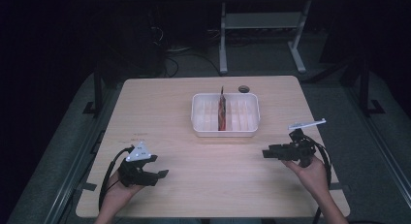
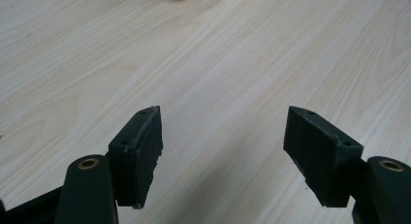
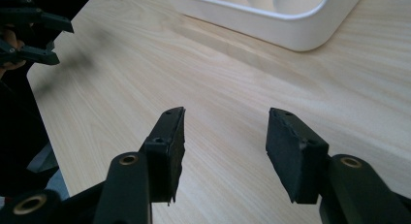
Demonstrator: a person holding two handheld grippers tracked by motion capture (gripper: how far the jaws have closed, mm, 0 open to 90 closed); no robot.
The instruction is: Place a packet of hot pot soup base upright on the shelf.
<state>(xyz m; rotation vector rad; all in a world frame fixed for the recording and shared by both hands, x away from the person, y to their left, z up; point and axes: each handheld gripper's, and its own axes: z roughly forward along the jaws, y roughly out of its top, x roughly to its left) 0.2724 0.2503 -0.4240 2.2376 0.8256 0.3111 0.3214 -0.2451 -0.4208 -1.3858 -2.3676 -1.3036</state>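
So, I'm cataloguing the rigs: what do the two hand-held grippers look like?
Both are black two-jaw tools. The left gripper carries a grey three-cornered plate on top and trails a black cable. The right gripper also trails a black cable. Up close, the fingers are flat, blocky pads with brass-coloured rivets.

table (image 1: 160, 112): pale matt wood grain | tray (image 1: 199, 129): white glossy plastic | tongs (image 3: 223, 151): matt black

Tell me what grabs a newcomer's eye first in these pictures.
A white tray sits mid-table, with a reddish strip standing upright in its middle. A small dark round thing lies just behind it. Nearer the person, the left gripper and right gripper are both open and hold nothing.
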